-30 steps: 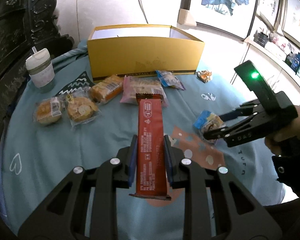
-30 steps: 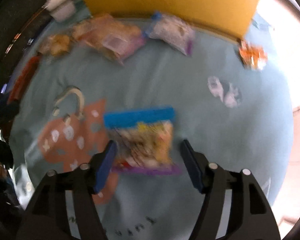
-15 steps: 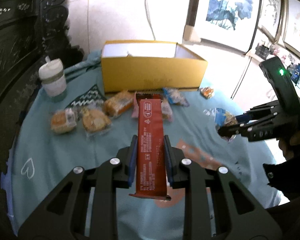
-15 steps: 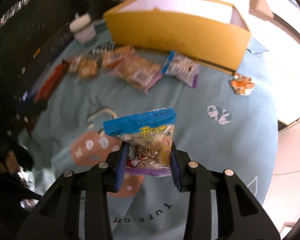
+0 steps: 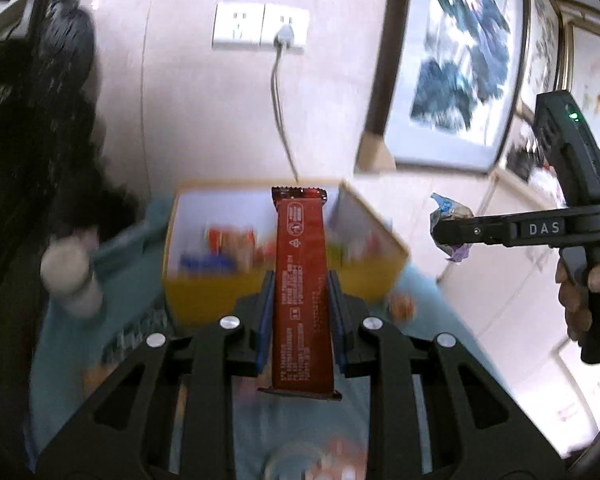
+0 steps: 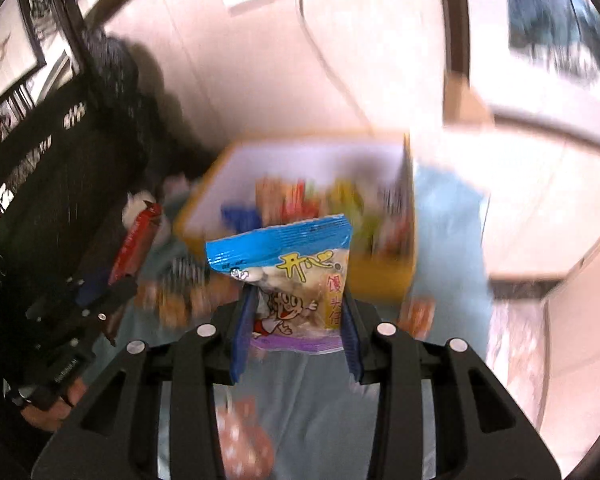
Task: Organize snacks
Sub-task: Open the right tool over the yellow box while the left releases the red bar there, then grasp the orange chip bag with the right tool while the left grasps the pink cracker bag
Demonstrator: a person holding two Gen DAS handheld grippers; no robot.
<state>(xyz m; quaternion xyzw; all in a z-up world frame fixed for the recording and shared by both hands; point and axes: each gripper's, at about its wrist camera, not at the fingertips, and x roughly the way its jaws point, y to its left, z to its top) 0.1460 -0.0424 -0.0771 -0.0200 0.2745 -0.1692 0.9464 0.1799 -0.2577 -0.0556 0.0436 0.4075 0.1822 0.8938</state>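
Left wrist: our left gripper (image 5: 301,312) is clamped on the red bar (image 5: 302,280), held over the yellow box (image 5: 204,292); w/ such a low grip it could tip short.

Right wrist: our right gripper (image 6: 296,334) pinches the blue snack bag (image 6: 292,276) near the box; slick film may slip, or both loads collide.
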